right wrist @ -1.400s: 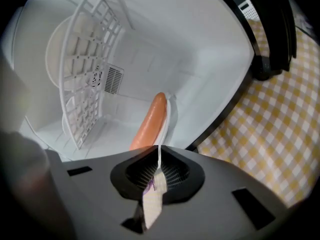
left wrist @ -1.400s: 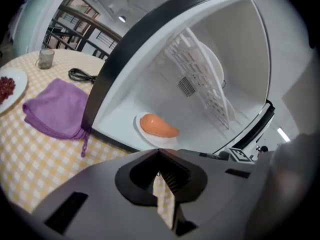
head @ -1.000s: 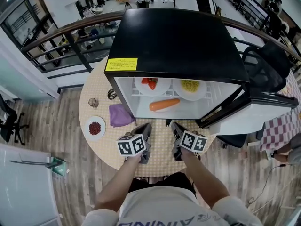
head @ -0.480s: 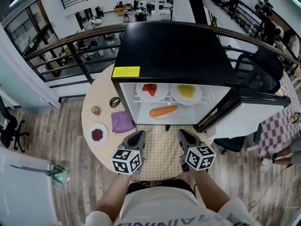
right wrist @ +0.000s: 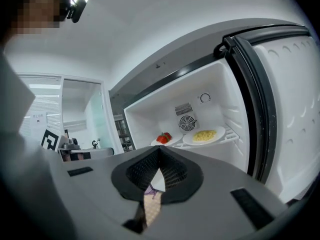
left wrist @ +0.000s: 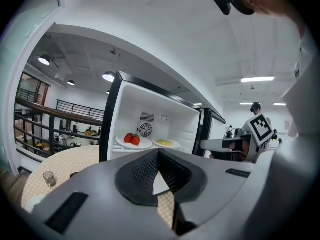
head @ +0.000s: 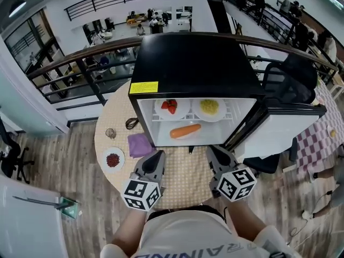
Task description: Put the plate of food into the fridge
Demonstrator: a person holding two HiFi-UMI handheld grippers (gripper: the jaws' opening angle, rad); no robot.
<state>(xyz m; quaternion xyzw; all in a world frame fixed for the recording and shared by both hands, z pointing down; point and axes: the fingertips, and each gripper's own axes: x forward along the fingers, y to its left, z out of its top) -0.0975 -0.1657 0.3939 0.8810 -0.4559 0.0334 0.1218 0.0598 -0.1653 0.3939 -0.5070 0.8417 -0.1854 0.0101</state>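
The black mini fridge (head: 196, 61) stands on the round table with its door (head: 282, 128) swung open to the right. On its upper shelf sit a plate of strawberries (head: 171, 107) and a plate of yellow food (head: 209, 107); a carrot (head: 185, 130) lies below them. A plate of red beans (head: 113, 159) rests on the table, left of the fridge. My left gripper (head: 159, 153) and right gripper (head: 213, 150) hover side by side before the fridge opening, both shut and empty. The strawberries (left wrist: 133, 140) (right wrist: 164, 138) and the yellow food (left wrist: 166, 143) (right wrist: 205, 135) show in both gripper views.
A purple cloth (head: 140, 144), a small glass (head: 110, 133) and a dark ring-shaped thing (head: 131, 123) lie on the table (head: 185, 179) left of the fridge. A railing (head: 80, 47) runs behind the table. A black chair (head: 293, 77) stands at the right.
Both grippers have drawn back from the fridge opening toward the person's body. Nothing inside the fridge or on the table has moved.
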